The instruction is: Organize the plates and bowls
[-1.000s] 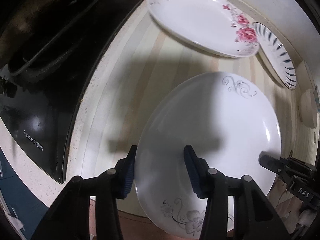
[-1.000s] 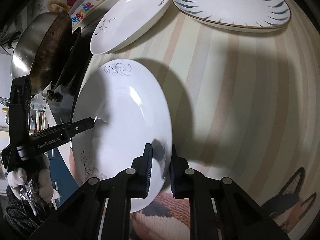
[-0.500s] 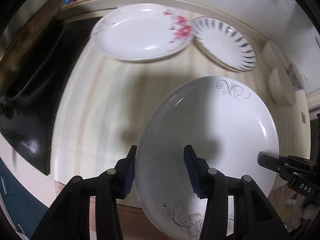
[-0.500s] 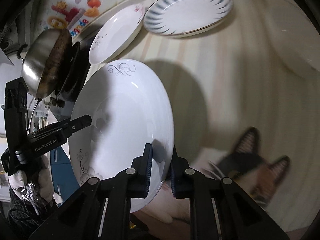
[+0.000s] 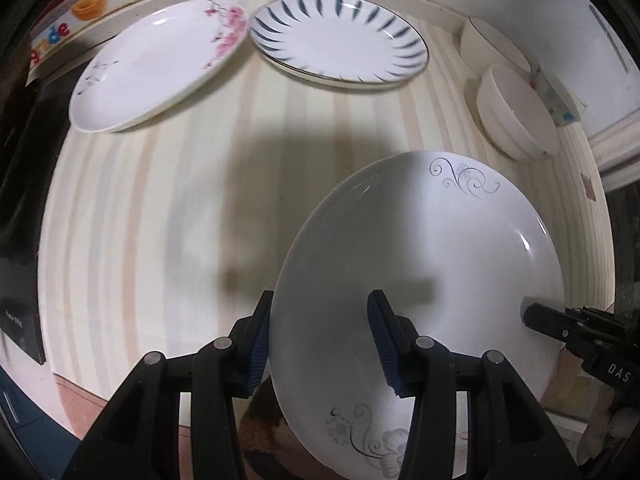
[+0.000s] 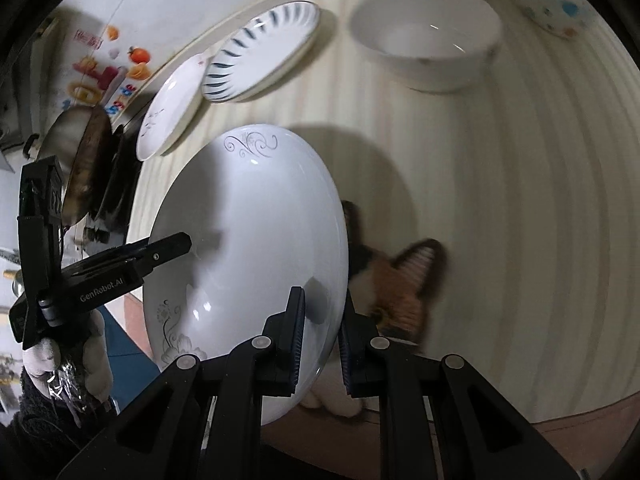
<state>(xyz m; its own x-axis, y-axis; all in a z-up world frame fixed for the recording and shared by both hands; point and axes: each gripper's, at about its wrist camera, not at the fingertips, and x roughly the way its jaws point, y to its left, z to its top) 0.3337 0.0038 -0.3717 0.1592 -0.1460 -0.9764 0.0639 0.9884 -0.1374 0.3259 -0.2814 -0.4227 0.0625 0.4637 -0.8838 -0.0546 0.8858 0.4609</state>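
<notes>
Here white plate [image 5: 440, 264] clamped between left gripper [image 5: 320, 344], right gripper [image 6: 322, 336].

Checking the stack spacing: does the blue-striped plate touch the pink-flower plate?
Touching. In the right wrist view the blue-striped plate overlaps the rim of the pink-flower plate; the left wrist view also shows their edges meeting with no gap.

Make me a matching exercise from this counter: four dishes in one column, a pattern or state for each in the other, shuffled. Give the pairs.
Things:
1. held plate
2. plate by the stove
3. back middle plate
4. nearer bowl

Descriptions:
A. dark blue dashes round the rim
B. plain white, deep, on the counter
C. grey scrolls, gripped at two edges
D. pink blossoms

Pairs: 1-C, 2-D, 3-A, 4-B
</notes>
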